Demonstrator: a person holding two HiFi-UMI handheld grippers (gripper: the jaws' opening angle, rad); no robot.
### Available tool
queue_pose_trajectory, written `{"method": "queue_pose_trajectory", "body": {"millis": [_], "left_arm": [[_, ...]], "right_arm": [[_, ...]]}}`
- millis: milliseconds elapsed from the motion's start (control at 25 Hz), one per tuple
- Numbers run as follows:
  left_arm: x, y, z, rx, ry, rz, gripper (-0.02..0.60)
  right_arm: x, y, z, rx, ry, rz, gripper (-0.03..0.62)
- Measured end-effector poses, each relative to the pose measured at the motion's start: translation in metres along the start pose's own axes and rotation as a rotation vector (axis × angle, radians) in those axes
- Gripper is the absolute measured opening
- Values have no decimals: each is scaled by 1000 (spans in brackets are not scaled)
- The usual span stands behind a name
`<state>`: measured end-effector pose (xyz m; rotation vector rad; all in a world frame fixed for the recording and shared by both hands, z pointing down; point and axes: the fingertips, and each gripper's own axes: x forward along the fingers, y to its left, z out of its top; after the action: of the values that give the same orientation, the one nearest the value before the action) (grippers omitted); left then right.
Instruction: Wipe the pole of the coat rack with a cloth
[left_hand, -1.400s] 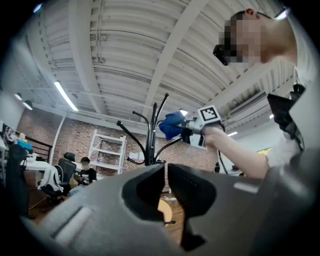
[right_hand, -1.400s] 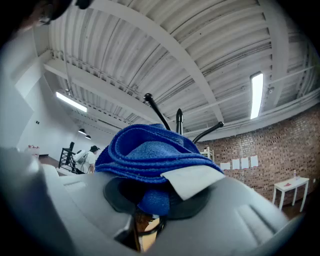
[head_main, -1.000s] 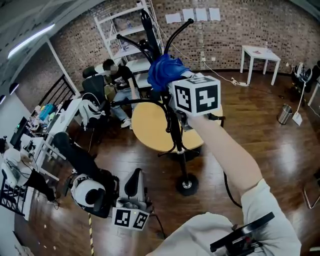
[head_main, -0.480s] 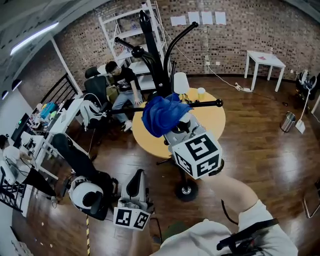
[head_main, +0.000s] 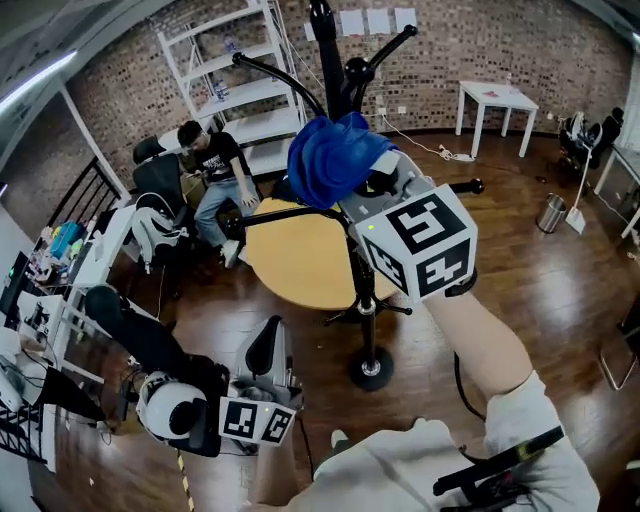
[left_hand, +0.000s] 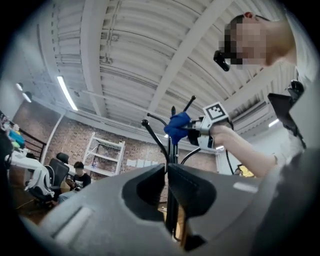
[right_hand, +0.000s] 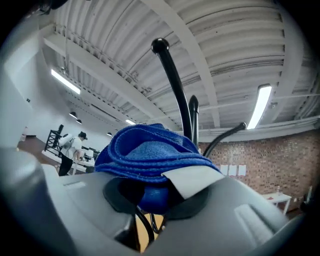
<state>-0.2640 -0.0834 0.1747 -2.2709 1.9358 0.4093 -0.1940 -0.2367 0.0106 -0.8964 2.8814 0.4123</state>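
Over the last second my right gripper (head_main: 368, 188) has run down the coat rack (head_main: 362, 300) and come back up. The blue cloth (head_main: 335, 160) sat high among the hook arms (head_main: 275, 85), then dropped to about the middle of the pole (head_main: 365, 285), and now it is high again, just under the spot where the arms branch off. The jaws are clamped on the cloth. In the right gripper view the bunched folds (right_hand: 150, 155) spill over the top of the gripper (right_hand: 155, 196), and the pole (right_hand: 194, 117) rises just beyond and above them. From the head view the cloth seems to lie against the pole, but I can't confirm contact because the bundle hides that point. I read this as one full down-and-up stroke over the upper half. The stretch below the gripper, down to the base (head_main: 369, 370), looks like it hasn't been reached, so I judge the wipe to be partway done. My left gripper (head_main: 268, 352) has hardly shifted. It hangs low, well away from the rack, with its jaws together on nothing (left_hand: 166, 172), so the rack stands without a steadying hold.
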Motion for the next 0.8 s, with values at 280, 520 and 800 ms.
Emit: {"method": "queue_pose_trajectory", "body": {"millis": [280, 520, 800], "left_arm": [[3, 32, -19, -71, 58, -141, 17], [10, 36, -20, -101, 66, -253, 17], [8, 55, -35, -115, 93, -272, 17]], "right_arm": [[-5, 9, -106, 30, 196, -118, 95], [-47, 45, -47, -32, 32, -109, 95], [-104, 161, -196, 125, 364, -37, 95]]}}
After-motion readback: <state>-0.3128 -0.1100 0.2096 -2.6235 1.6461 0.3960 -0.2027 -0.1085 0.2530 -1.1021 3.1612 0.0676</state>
